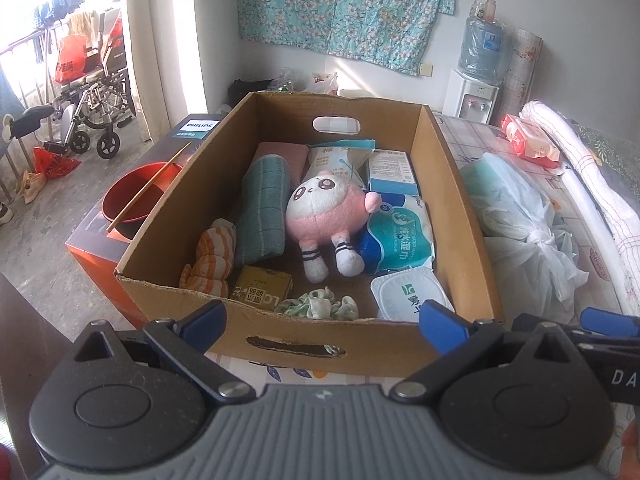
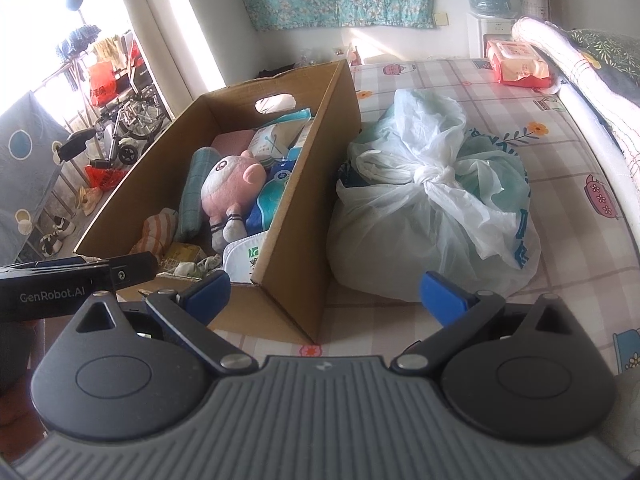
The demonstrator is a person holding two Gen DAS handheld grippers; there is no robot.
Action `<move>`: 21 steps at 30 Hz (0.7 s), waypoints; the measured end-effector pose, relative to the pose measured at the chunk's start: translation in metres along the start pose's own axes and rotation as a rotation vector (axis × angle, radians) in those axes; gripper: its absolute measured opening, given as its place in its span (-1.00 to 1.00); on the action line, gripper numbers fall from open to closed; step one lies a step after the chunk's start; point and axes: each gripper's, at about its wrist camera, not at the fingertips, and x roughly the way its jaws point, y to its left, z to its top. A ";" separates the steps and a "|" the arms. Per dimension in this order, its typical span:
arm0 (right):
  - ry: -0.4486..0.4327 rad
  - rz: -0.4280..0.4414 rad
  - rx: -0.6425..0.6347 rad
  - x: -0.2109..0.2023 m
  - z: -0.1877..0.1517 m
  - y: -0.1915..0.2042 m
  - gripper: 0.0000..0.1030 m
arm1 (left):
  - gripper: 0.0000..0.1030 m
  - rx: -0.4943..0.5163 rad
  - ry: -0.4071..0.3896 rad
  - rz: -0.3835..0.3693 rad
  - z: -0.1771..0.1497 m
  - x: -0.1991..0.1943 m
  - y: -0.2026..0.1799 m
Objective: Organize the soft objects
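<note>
A cardboard box (image 1: 464, 216) (image 2: 304, 216) stands on the bed. Inside lie a pink-and-white plush toy (image 1: 328, 212) (image 2: 230, 184), a rolled green towel (image 1: 262, 210), an orange striped cloth (image 1: 212, 262), a green scrunchie (image 1: 320, 304), wet-wipe packs (image 1: 396, 236) and small cartons. My left gripper (image 1: 326, 320) hovers open just before the box's near wall, holding nothing. Further right, my right gripper (image 2: 326, 294) is open and empty, between the box corner and a knotted white plastic bag (image 2: 432, 208) (image 1: 524, 224). The left gripper's side shows at the right view's left edge.
A red bowl with chopsticks (image 1: 136, 196) sits on an orange-and-black Philips carton (image 1: 104, 248) left of the box. A red tissue pack (image 2: 520, 64) and folded bedding (image 2: 592, 52) lie at the bed's far right. A wheelchair (image 1: 92, 108) and water dispenser (image 1: 476, 84) stand beyond.
</note>
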 end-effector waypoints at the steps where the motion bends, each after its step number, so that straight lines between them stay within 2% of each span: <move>1: 0.004 -0.001 -0.004 0.001 0.000 0.001 0.97 | 1.00 0.002 0.006 0.002 -0.001 0.001 0.000; 21: 0.026 -0.037 -0.066 0.012 0.002 0.015 0.97 | 1.00 0.012 0.058 0.008 -0.008 0.012 0.004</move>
